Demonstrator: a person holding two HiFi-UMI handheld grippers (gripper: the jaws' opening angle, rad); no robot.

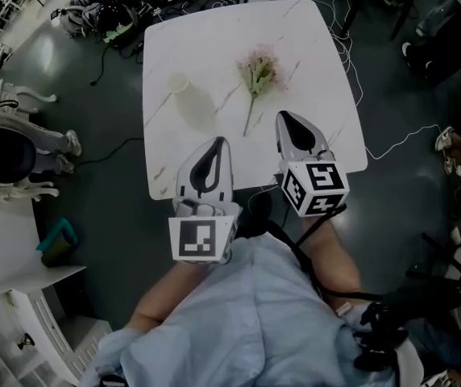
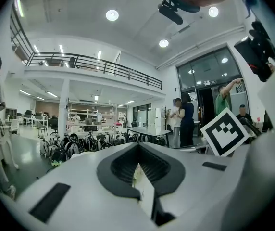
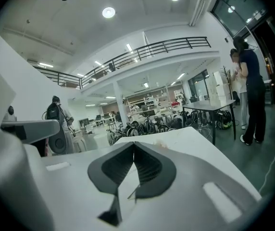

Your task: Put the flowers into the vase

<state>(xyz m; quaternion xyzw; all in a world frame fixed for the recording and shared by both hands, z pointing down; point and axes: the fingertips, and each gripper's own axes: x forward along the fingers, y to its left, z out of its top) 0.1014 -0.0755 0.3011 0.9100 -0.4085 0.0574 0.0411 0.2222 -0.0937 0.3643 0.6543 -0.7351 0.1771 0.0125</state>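
Note:
A sprig of pink flowers [image 1: 259,69] with a green stem lies on the white marble table [image 1: 319,95], right of centre. A pale white vase [image 1: 188,97] rests on the table to its left. My left gripper [image 1: 218,142] hovers over the near edge, just short of the vase, with its jaws together and nothing in them. My right gripper [image 1: 283,116] is near the stem's lower end, shut and empty too. In the left gripper view the left gripper [image 2: 138,146] shows its tips meeting. In the right gripper view the right gripper [image 3: 133,143] is closed, with a faint pink blur of the flowers [image 3: 162,143] beyond.
Tangled cables and gear [image 1: 105,10] lie on the dark floor beyond the table's far left corner. A white cable [image 1: 400,139] trails off to the right. White shelving [image 1: 21,297] stands at the near left. People [image 2: 185,119] stand in the hall behind.

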